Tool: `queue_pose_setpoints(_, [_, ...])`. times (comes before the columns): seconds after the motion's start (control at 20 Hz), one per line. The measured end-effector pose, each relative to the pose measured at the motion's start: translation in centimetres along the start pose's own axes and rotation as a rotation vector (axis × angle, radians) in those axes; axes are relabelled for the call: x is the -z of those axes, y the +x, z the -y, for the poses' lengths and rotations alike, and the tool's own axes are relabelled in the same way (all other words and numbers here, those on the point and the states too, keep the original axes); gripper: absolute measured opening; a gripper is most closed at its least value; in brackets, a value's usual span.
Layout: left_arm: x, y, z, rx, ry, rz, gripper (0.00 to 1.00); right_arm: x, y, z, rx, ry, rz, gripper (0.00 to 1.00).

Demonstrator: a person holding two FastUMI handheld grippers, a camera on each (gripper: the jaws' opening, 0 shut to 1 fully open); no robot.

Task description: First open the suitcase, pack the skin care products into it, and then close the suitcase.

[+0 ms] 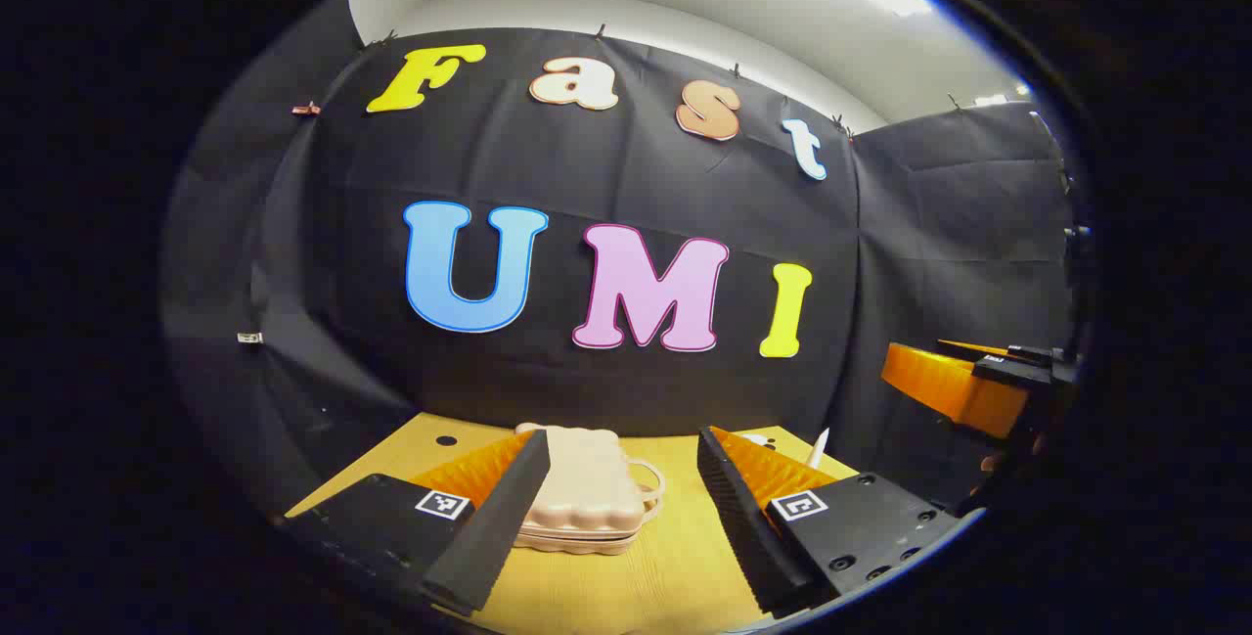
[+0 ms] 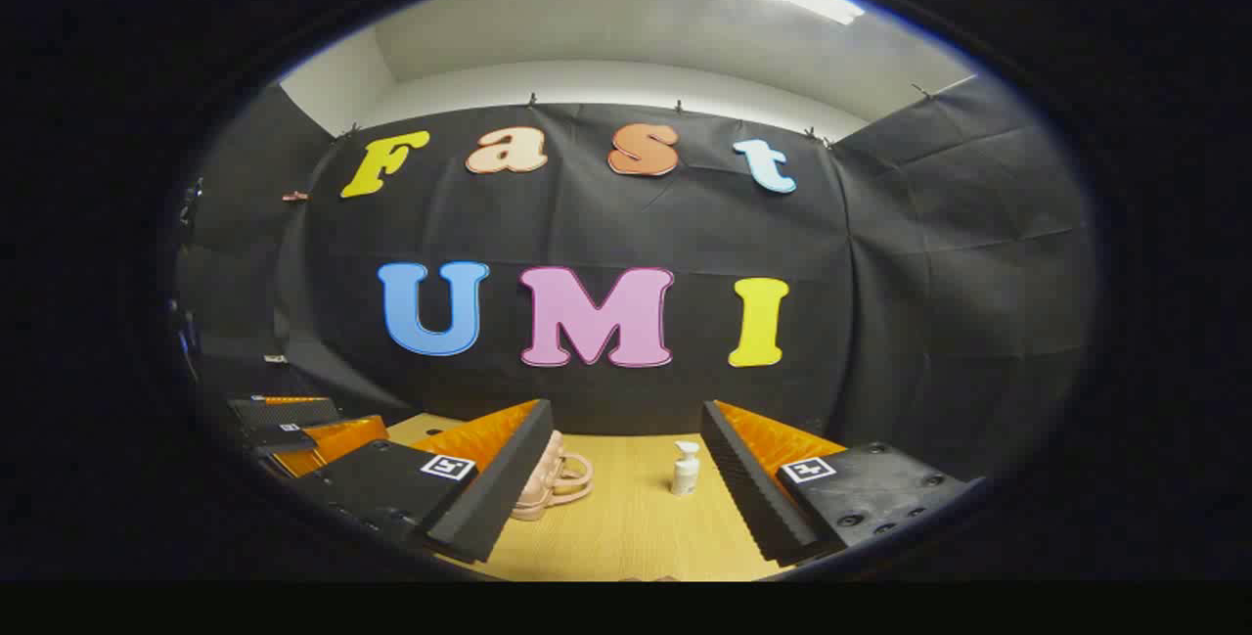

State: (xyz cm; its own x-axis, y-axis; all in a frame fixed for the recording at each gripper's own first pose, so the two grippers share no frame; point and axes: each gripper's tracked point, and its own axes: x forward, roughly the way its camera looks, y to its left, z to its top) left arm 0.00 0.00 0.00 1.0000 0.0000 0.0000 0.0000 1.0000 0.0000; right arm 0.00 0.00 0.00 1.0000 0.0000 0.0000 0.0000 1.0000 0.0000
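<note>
Both jaws spread, empty; closed pink suitcase (image 1: 585, 493) on table (image 2: 626, 527); pump bottle (image 2: 685, 469) label unreadable.

The left gripper (image 1: 623, 508) hangs wide open above the wooden table (image 1: 675, 566); the closed pink suitcase (image 1: 585, 498) lies at its eleven o'clock.

Wood-grain table (image 1: 675, 566), ribbed plastic suitcase (image 1: 582, 493)

no readable text or labels on anything here.
</note>
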Motion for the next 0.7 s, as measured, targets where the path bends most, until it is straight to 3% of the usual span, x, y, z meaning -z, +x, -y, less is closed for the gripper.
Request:
queue_pose_setpoints(0.55, [0.0, 1.0, 0.3, 0.023, 0.011, -0.003, 0.96, 0.2, 0.9, 1.5, 0.03, -0.015, -0.012, 0.96])
queue_pose_setpoints(0.6, [0.3, 1.0, 0.7, 0.04, -0.004, -0.007, 0.92, 0.4, 1.1, 1.4, 0.031, -0.012, -0.017, 0.97])
queue_pose_setpoints(0.7, [0.2, 1.2, 0.6, 0.041, -0.013, -0.001, 0.96, 0.5, 1.5, 1.3, 0.028, -0.013, -0.017, 0.97])
